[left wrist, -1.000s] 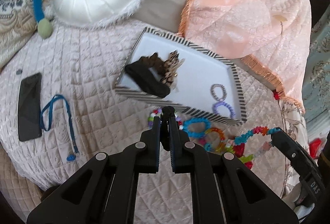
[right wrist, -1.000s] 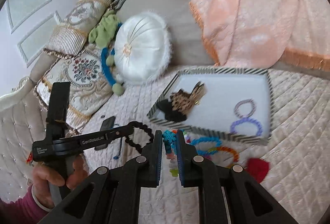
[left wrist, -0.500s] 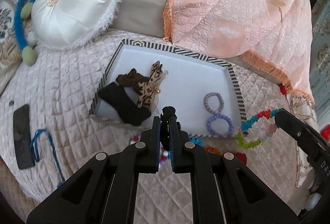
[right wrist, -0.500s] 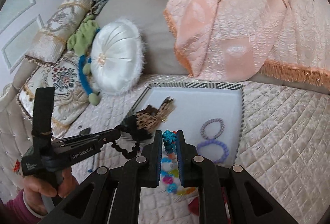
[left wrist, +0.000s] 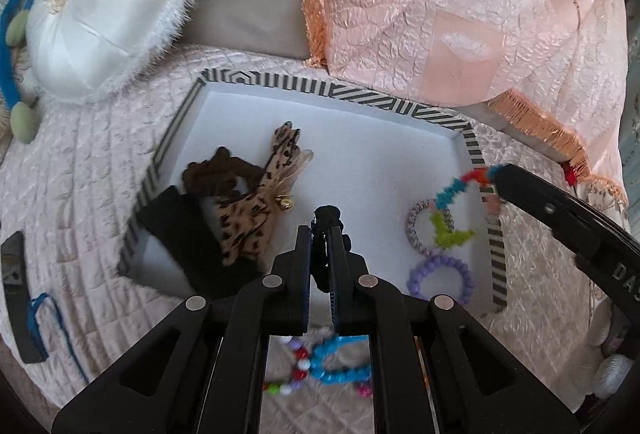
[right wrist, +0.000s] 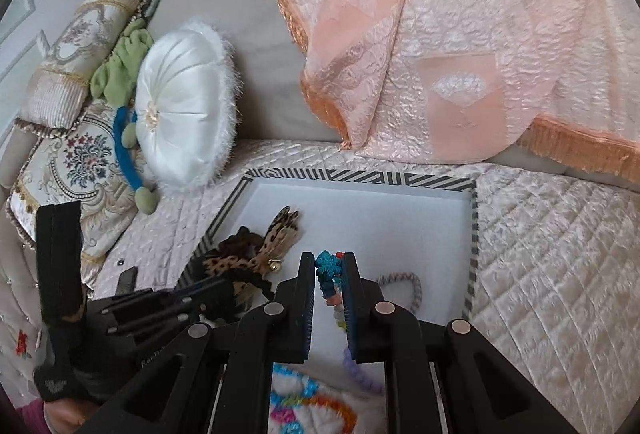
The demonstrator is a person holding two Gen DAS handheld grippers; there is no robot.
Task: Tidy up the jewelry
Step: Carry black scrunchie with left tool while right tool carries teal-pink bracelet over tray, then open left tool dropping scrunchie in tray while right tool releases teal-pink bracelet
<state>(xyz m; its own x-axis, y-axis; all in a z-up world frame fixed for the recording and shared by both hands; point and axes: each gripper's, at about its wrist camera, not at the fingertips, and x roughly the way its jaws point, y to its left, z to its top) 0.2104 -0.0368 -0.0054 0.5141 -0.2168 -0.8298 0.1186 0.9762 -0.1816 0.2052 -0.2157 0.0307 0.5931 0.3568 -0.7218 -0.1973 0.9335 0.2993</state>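
While "DAS" shows on the right gripper [left wrist: 496,174] pinching a multicoloured bracelet [left wrist: 454,190], the left gripper [left wrist: 319,234] clamps a black hair tie [left wrist: 328,214] above the striped tray [left wrist: 360,92].

Daylit quilted bed [right wrist: 560,254] with a round white cushion [right wrist: 180,114], peach throw [right wrist: 460,54], perhaps panelled wall behind

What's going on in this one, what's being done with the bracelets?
A person holds both grippers over the striped tray. The left gripper is shut on a black bracelet; the right gripper is shut on a multicoloured one. Scrunchies and two coil bands already lie inside.
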